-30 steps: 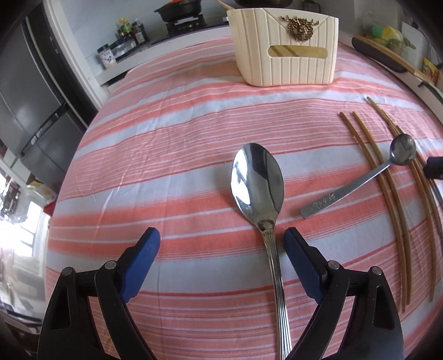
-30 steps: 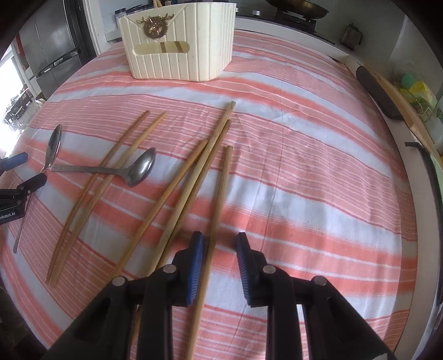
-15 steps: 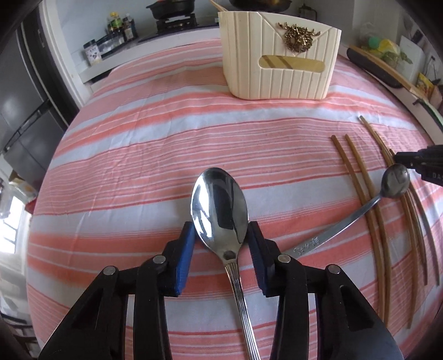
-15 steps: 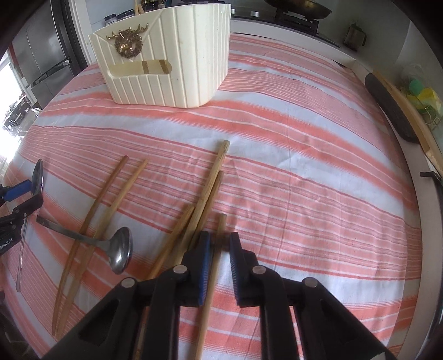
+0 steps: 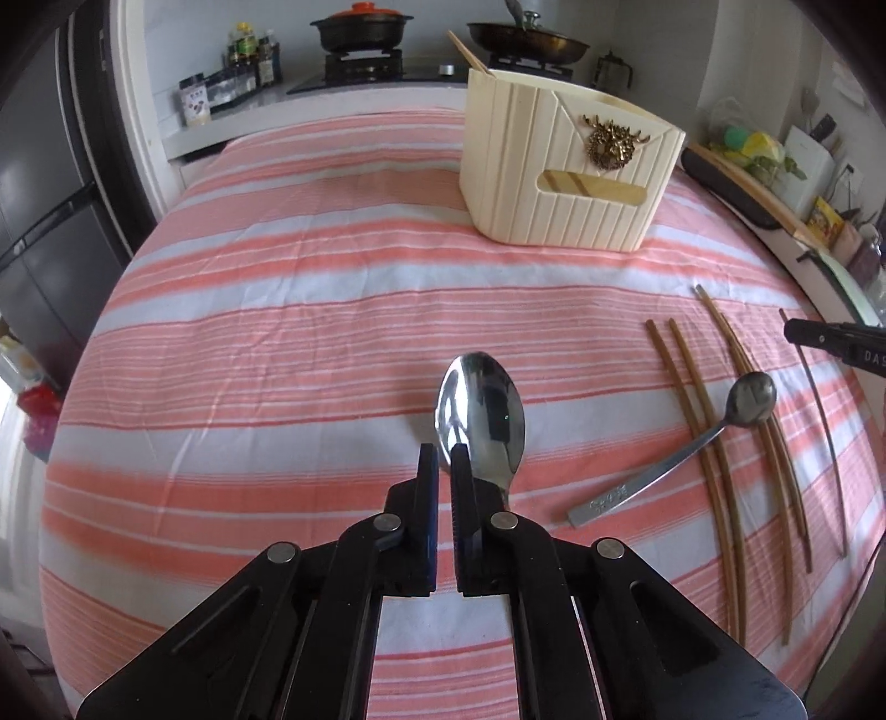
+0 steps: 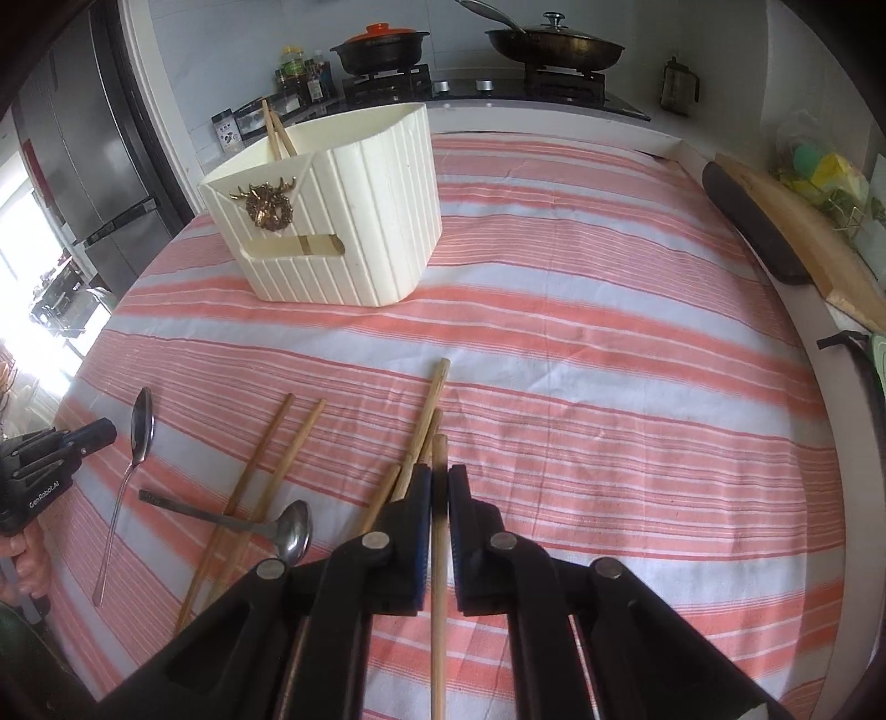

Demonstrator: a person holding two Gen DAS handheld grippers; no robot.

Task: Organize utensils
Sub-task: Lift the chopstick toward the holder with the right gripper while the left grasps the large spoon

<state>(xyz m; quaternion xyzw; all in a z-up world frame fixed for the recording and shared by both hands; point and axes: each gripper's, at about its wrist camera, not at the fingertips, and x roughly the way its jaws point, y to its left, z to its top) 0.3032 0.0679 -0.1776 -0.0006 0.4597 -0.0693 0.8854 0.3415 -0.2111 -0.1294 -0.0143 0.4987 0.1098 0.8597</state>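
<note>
My left gripper (image 5: 444, 459) is shut on the large steel spoon (image 5: 480, 412), whose bowl sticks out ahead of the fingertips, tilted right. My right gripper (image 6: 439, 482) is shut on one wooden chopstick (image 6: 438, 581) that runs straight between its pads. The cream utensil holder (image 5: 565, 171) stands at the far side of the striped cloth; in the right wrist view the holder (image 6: 338, 221) has chopsticks sticking out of it. A small ladle-like spoon (image 5: 686, 448) lies across loose chopsticks (image 5: 703, 421) to the right.
Several chopsticks (image 6: 260, 482) and the small spoon (image 6: 243, 520) lie on the striped tablecloth (image 6: 609, 421) left of my right gripper. A cutting board (image 6: 786, 238) lies at the right edge. A stove with pots (image 5: 360, 33) stands behind the table.
My left gripper closed on the large spoon and lifted it. My right gripper closed on one chopstick and raised it; both views have moved nearer to the holder.
</note>
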